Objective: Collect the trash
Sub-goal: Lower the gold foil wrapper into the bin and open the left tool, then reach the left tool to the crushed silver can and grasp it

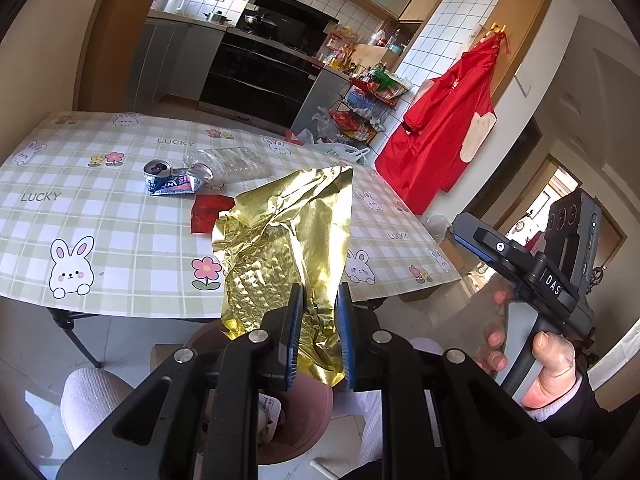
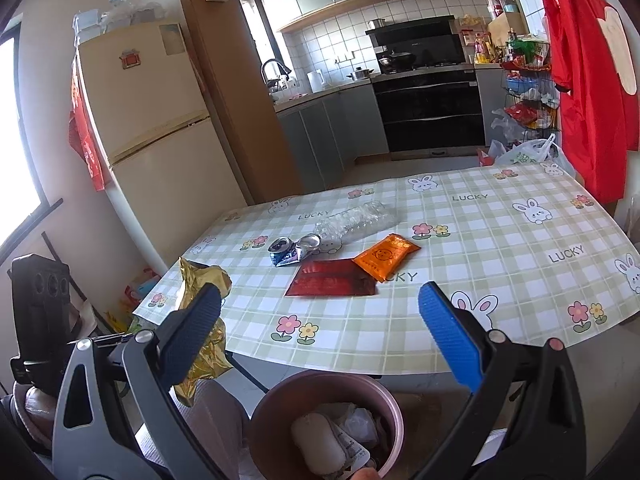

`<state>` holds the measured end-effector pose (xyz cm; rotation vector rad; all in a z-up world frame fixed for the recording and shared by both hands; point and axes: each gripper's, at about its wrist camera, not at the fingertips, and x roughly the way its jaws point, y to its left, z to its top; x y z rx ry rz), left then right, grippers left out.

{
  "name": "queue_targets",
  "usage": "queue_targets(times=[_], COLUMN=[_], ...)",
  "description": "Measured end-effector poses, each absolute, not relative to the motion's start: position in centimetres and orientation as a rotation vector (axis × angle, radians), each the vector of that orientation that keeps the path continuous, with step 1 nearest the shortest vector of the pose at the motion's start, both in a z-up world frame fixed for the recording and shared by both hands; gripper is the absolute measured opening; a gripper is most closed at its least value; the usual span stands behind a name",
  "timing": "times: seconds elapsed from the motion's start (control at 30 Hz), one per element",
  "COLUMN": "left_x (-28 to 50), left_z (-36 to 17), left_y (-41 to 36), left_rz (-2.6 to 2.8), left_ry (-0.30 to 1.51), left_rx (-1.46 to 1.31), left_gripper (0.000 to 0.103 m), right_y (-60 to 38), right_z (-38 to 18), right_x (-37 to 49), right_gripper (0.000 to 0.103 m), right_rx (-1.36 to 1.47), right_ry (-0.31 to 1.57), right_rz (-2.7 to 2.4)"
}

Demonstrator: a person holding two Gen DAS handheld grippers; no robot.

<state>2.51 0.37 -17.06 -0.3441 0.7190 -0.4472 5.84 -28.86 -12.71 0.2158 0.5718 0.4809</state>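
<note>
My left gripper [image 1: 319, 332] is shut on a crumpled gold foil wrapper [image 1: 288, 240], held up in front of the table's near edge and above a brown bin [image 1: 298, 420]. The same gold foil wrapper [image 2: 200, 332] shows at the left of the right wrist view. My right gripper [image 2: 320, 340] stands wide open with nothing between its fingers, over the brown bin [image 2: 324, 424], which holds white wrappers. On the checked tablecloth [image 2: 500, 280] lie a crushed can [image 2: 294, 250], a clear squashed bottle [image 2: 356, 220], a red packet [image 2: 332, 278] and an orange packet [image 2: 386, 256].
A person's hand [image 1: 548, 368] holds the right gripper's handle at the right edge of the left wrist view. A fridge [image 2: 148, 140] stands left of the table. A red garment [image 1: 444, 128] hangs at the right, beside a wire rack [image 1: 368, 108] of goods. A white plastic bag [image 2: 528, 152] sits on the floor past the table.
</note>
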Motion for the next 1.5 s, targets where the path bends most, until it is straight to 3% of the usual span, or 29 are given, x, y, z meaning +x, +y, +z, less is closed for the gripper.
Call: queue_targets(times=[0.53,0.7,0.8,0.87,0.93,1.5], left_x=[2.7,2.9,3.0,3.1,3.1,4.6], left_z=[-18.3,-18.4,-18.5,-18.5,-18.6,-21.6], left_y=[-1.6,-1.0,-0.3,0.4,1.0,4.7], left_rz=[-0.512,-0.484,-0.449,-0.398,-0.352,-0.130], left_ry=[0.774,0.772,0.766,0.766,0.765,0.846], left_rx=[-0.327,-0.341,-0.366,-0.389,-0.408,-0.430], left_gripper=[0.019,0.041,0.062,0.089,0.097,0.097], right_y=[-29.3,-29.3,-29.4,-29.3,-29.3,-30.1], right_z=[-13.3,-13.4,-13.6,-13.7,-13.8,-16.7], right_x=[5.8,5.7,5.7,5.8,5.8,7.5], right_gripper=[0.098,0.098,0.098,0.098,0.098,0.098], right_rx=[0.232,0.229,0.230,0.229,0.223,0.141], right_ry=[0.582,0.581,0.584,0.586,0.590,0.646], right_rz=[0.485,0.481,0.477,0.474,0.471,0.294])
